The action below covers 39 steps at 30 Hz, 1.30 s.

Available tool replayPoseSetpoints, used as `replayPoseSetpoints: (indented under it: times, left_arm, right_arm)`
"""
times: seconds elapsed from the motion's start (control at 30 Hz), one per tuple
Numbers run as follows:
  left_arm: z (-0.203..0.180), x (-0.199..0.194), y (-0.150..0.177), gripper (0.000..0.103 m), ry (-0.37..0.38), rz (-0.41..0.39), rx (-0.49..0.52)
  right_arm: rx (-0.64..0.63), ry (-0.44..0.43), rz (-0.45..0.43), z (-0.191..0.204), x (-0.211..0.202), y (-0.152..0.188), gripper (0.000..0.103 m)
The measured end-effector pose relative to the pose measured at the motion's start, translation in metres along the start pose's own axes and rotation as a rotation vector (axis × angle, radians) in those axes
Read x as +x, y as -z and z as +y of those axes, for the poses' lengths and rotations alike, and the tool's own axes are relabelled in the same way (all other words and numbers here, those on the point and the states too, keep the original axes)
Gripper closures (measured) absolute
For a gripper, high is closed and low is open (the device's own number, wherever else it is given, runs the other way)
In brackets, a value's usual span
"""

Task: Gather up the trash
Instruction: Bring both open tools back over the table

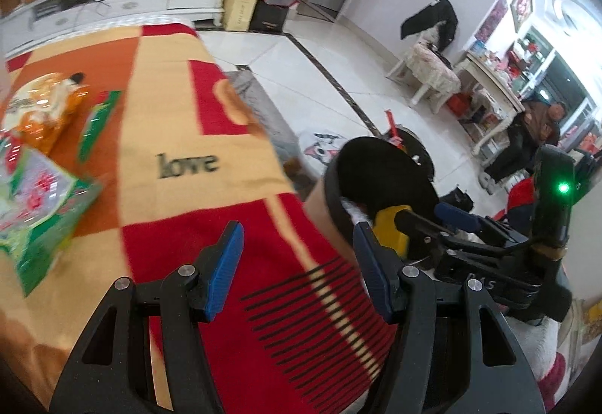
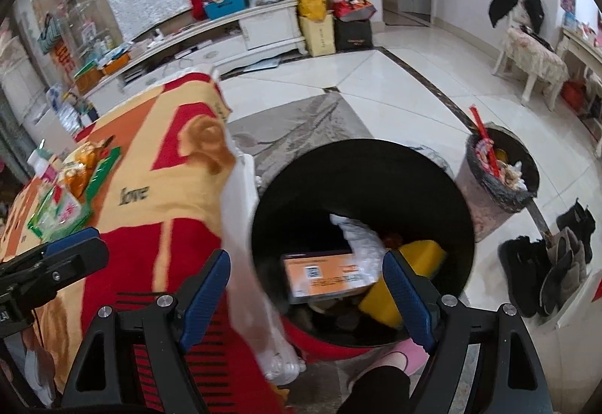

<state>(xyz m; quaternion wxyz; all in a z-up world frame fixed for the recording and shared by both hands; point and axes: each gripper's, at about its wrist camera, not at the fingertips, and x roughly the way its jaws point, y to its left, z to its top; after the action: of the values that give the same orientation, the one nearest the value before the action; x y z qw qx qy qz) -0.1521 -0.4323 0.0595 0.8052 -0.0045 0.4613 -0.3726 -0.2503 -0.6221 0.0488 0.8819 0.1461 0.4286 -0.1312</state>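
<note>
Two pairs of tongs are seen with their blue pads apart and nothing between them: the left tongs (image 1: 297, 271) over the red and yellow blanket (image 1: 180, 120) on the counter, the right tongs (image 2: 308, 286) over the black bin (image 2: 361, 166), in which an orange card (image 2: 327, 275) and a yellow piece (image 2: 421, 248) already lie. The remaining trash is found on the far left part of the counter: a green wrapper (image 1: 37, 196), an orange snack bag (image 1: 49, 113) and a narrow green packet (image 1: 98, 120), whose long axis runs away from the camera. All three lie up and to the left of the left tongs, which are judged nearer; the bin stands at the right edge of the counter.
</note>
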Motion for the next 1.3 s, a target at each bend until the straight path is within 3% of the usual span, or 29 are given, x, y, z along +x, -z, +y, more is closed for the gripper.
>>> replayPoseSetpoints:
  times: [0.47, 0.83, 1.07, 1.3]
  left_arm:
    - [0.069, -0.050, 0.022, 0.044, -0.126, -0.057, -0.085]
    - [0.139, -0.097, 0.033, 0.044, -0.174, -0.098, -0.174]
    - [0.201, -0.118, 0.043, 0.044, -0.251, -0.096, -0.268]
    - [0.235, -0.120, 0.038, 0.044, -0.265, -0.086, -0.329]
  right_arm:
    - [-0.114, -0.116, 0.009, 0.084, 0.004, 0.002, 0.022]
    - [-0.203, -0.207, 0.040, 0.147, 0.015, 0.001, 0.022]
    - [-0.249, -0.315, 0.056, 0.184, 0.024, -0.005, 0.022]
    - [-0.372, -0.433, 0.068, 0.238, 0.037, -0.024, 0.021]
